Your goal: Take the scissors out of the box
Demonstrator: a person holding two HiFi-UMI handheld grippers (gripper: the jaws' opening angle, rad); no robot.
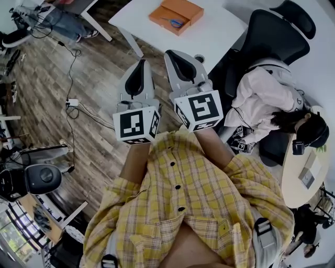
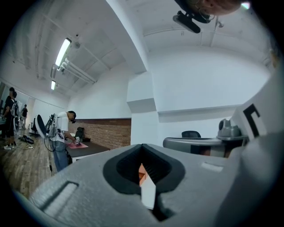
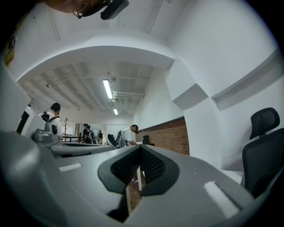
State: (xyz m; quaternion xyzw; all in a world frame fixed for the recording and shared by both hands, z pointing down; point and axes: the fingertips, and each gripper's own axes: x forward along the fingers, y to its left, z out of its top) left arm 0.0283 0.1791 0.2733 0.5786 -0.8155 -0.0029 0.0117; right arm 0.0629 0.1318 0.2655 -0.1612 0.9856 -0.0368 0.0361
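Observation:
An open orange box lies on the white table at the far side, and blue-handled scissors rest inside it. Both grippers are held level over the wooden floor, short of the table and pointing toward it. My left gripper is shut with nothing in it, and my right gripper beside it is also shut and empty. In the left gripper view the jaws meet, with a sliver of the orange box showing through the slit. The right gripper view shows its jaws closed too.
A black office chair stands right of the table. A person in a white top sits beside it near a round table. Cables and a power strip lie on the wooden floor at left.

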